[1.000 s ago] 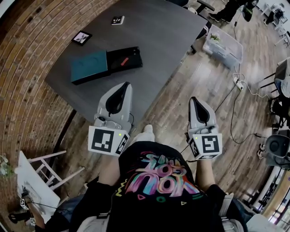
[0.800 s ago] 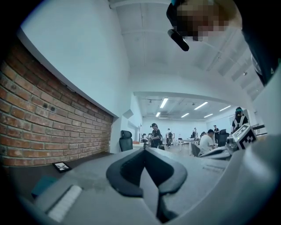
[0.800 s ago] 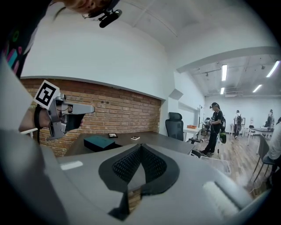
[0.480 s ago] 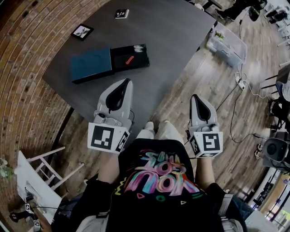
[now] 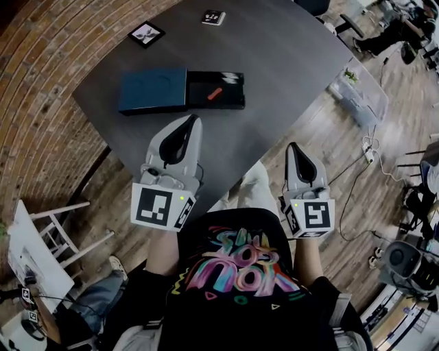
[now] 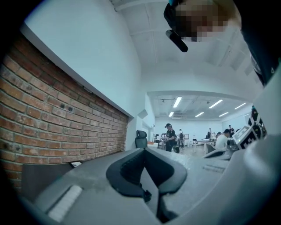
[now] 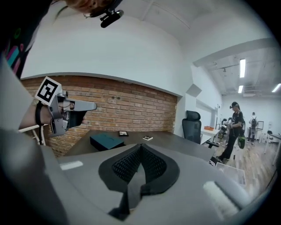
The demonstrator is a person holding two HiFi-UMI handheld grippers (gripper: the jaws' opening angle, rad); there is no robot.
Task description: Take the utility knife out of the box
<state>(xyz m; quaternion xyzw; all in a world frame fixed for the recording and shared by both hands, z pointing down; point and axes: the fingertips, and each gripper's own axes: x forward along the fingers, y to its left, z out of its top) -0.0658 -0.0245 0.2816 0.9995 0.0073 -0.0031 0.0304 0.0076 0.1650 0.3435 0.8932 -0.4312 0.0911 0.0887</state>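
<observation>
An open black box (image 5: 218, 90) lies on the dark table (image 5: 288, 55), with a small orange-red utility knife (image 5: 215, 94) inside. Its teal lid (image 5: 152, 90) rests against the box's left side. My left gripper (image 5: 193, 118) hangs over the table's near edge, shut and empty, well short of the box. My right gripper (image 5: 293, 145) is off the table's right edge above the wooden floor, shut with nothing in it. In the right gripper view the teal lid (image 7: 106, 141) shows on the table beyond the shut jaws, and the left gripper (image 7: 70, 112) shows at the left.
Two small marker cards (image 5: 146, 33) (image 5: 214, 17) lie at the table's far side. A brick wall runs along the left. A clear plastic bin (image 5: 357, 92) stands on the floor to the right, a white chair frame (image 5: 58, 230) at the lower left. People and an office chair (image 7: 192, 124) are farther back.
The table and box have slid rightward and nearer in the head view as the person stepped closer. Both grippers moved forward, and the left one now reaches over the table's edge. Both stayed shut.
</observation>
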